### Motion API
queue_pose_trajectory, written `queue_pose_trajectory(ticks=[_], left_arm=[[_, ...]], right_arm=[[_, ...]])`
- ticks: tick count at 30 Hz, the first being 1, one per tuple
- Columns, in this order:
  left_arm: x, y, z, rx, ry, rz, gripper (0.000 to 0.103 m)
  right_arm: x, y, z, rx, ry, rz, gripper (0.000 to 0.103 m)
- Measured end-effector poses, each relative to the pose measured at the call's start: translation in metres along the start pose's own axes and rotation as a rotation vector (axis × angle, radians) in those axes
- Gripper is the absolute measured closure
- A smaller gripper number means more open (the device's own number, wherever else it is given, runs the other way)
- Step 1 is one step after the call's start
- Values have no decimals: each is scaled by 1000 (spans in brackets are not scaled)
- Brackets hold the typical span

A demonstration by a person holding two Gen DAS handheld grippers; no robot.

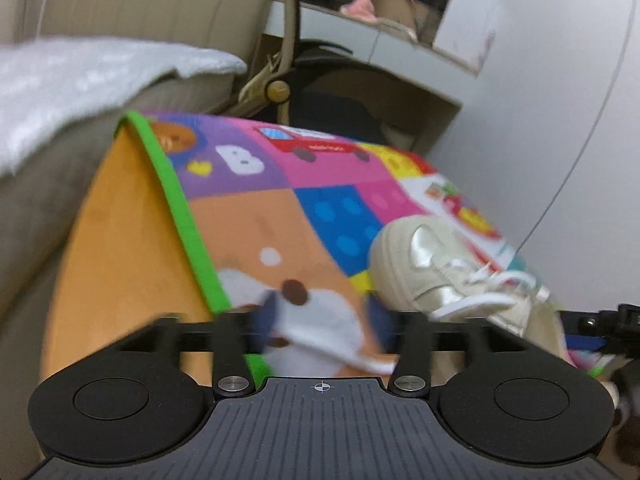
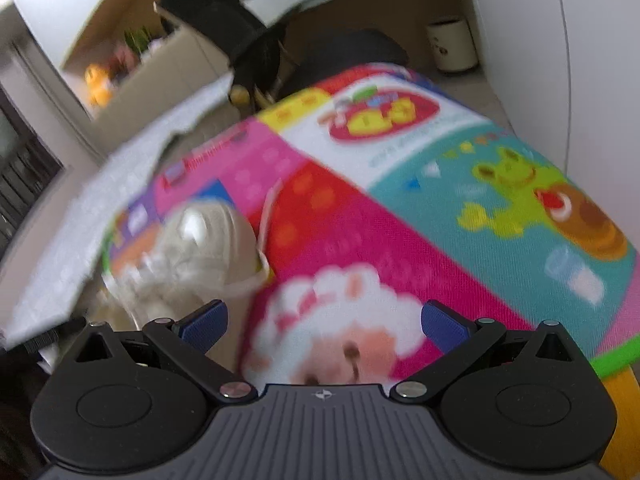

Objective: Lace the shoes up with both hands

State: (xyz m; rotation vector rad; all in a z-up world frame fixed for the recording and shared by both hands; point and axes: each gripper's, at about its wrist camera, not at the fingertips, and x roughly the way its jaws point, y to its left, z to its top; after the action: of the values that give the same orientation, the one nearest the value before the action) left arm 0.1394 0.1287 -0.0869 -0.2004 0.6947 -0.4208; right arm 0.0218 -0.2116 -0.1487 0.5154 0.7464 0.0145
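Note:
A cream sneaker with loose white laces lies on a colourful play mat, to the right of and beyond my left gripper. That gripper is open, its blurred blue pads apart over the mat. In the right wrist view the same sneaker sits ahead and to the left. A white lace trails off its toe onto the mat. My right gripper is wide open with only mat between its fingers. Both views are motion-blurred.
A beige sofa with a pale grey blanket borders the mat on the left. Behind are a stroller frame and a low shelf with clutter. A white wall stands on the right, and a small bin beyond the mat.

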Motion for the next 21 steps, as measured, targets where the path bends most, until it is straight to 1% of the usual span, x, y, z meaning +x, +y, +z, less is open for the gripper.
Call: queue_pose_trajectory(ticks=[1, 2, 3, 4, 5, 6, 7, 9, 10, 12, 16, 17, 18, 20, 21], left_arm=[[1, 2, -2, -18, -9, -14, 9], [1, 5, -4, -35, -17, -27, 8], [2, 7, -6, -53, -26, -41, 8], [2, 10, -8, -71, -35, -55, 8], [3, 12, -10, -89, -44, -68, 8], [3, 15, -12, -106, -52, -82, 8], [4, 17, -14, -124, -61, -96, 8], [5, 22, -18, -159, -78, -123, 7], [6, 25, -20, -177, -87, -137, 5], [7, 29, -24, -213, -104, -164, 3], [9, 39, -32, -283, -139, -219, 2], [9, 42, -34, -301, -148, -232, 1], [9, 41, -34, -298, -147, -231, 1], [10, 41, -34, -295, -148, -233, 1], [10, 41, -34, -294, -148, -235, 1]], right_arm=[[-1, 2, 7, -7, -26, -2, 0], [-1, 5, 15, -23, -54, -7, 1], [2, 9, 23, -46, -67, -14, 7], [8, 15, 33, -81, -58, -24, 26], [14, 21, 42, -115, -50, -35, 38], [21, 27, 52, -139, -34, -37, 61], [31, 33, 62, -142, 0, -25, 68], [53, 43, 79, -128, 73, 15, 68], [64, 48, 85, -121, 101, 28, 68], [87, 58, 96, -115, 152, 29, 68], [129, 73, 101, -102, 235, -24, 68], [138, 76, 99, -104, 250, -43, 68], [141, 80, 97, -131, 245, -53, 68], [142, 91, 92, -217, 225, -89, 74], [142, 95, 90, -249, 222, -109, 83]])
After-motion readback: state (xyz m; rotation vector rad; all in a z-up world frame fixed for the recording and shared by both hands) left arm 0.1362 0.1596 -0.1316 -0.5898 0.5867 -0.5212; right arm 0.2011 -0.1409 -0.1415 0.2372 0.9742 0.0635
